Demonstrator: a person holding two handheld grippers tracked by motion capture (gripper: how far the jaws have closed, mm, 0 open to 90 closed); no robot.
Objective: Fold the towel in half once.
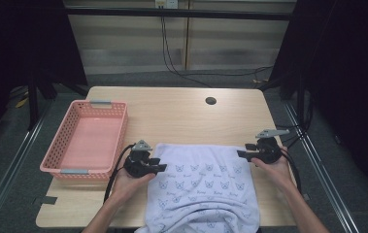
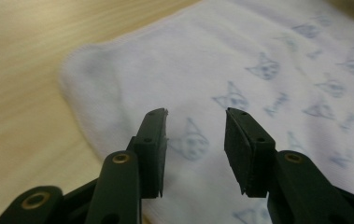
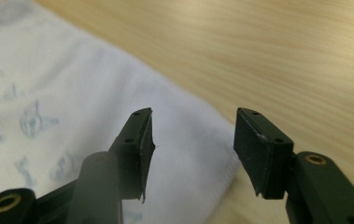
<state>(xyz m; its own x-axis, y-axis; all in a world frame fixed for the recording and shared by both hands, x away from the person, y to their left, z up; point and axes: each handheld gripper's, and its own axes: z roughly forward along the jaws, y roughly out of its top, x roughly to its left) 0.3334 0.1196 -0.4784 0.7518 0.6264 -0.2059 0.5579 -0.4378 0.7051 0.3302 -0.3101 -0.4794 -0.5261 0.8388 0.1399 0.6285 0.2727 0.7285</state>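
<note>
Jaws of both grippers (image 1: 163,167) (image 1: 240,154) gape empty over soft, printed white towel (image 1: 206,187) corners.

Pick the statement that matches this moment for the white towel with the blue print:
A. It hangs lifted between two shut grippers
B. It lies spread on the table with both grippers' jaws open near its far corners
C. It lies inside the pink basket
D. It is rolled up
B: the towel lies flat on the table, the left gripper and right gripper show open jaws over its corners, and the pink basket holds nothing.
</note>
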